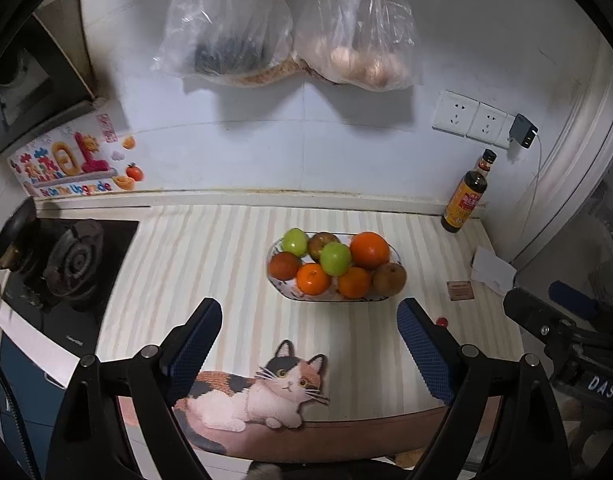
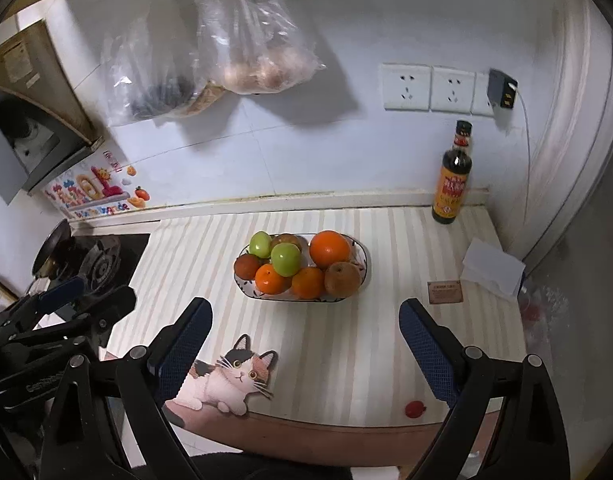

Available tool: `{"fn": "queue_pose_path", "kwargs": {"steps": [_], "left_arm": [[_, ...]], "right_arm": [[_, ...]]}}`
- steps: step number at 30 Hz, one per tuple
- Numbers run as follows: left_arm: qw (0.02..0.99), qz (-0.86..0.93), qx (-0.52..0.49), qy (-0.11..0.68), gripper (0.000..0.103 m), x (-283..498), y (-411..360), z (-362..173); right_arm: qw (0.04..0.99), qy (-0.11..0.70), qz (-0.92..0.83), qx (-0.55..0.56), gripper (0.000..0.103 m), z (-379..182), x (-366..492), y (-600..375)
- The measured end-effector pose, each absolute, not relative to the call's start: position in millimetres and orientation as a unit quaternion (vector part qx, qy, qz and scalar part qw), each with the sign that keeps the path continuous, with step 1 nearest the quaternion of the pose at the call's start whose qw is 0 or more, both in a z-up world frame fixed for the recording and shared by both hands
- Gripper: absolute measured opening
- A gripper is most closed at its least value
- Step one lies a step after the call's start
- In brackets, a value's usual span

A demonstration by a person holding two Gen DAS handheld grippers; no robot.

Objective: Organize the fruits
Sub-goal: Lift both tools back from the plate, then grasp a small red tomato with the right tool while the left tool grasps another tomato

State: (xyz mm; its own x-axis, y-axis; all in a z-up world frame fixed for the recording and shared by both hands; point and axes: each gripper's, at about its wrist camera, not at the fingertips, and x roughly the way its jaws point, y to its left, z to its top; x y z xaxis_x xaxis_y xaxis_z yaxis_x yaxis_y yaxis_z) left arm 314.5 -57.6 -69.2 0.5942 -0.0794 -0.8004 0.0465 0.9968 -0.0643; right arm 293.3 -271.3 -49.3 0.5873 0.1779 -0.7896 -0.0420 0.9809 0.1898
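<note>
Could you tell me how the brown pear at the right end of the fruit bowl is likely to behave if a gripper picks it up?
The pear looks round and firm, so it would probably roll if set on the counter. It leans over the bowl rim, so a nudge might tip it out. Oranges press against it and may shift once it leaves.

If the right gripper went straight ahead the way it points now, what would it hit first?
Probably the fruit bowl: the open right gripper points at its near rim, with bare striped countertop between. Depth is uncertain.
</note>
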Motion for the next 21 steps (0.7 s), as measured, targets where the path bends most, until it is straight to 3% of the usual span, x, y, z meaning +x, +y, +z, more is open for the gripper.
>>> {"fn": "queue_pose_path", "kwargs": {"steps": [1,7,14,16,18,21], "left_arm": [[0.891,-0.036,-0.018,0.452,0.103,318,-60,-72],[0.883,-0.034,-0.005,0.468,0.103,345,-80,-99],[0.85,-0.055,0.043,0.522,0.103,385,-135,-154],[0.841,-0.067,0.071,0.532,0.103,394,-159,-170],[0.834,-0.078,0.098,0.538,0.103,398,-177,-182],[0.819,-0.092,0.135,0.55,0.103,401,-204,-201]], "right_arm": [[0.886,0.451,0.059,0.088,0.099,-54,296,-278],[0.869,0.472,0.019,0.146,0.099,-94,316,-331],[0.831,0.523,-0.06,0.179,0.098,-177,320,-403],[0.812,0.547,-0.065,0.191,0.086,-209,315,-415],[0.792,0.572,-0.063,0.203,0.062,-243,308,-423],[0.762,0.608,-0.071,0.21,0.057,-292,295,-427]]}}
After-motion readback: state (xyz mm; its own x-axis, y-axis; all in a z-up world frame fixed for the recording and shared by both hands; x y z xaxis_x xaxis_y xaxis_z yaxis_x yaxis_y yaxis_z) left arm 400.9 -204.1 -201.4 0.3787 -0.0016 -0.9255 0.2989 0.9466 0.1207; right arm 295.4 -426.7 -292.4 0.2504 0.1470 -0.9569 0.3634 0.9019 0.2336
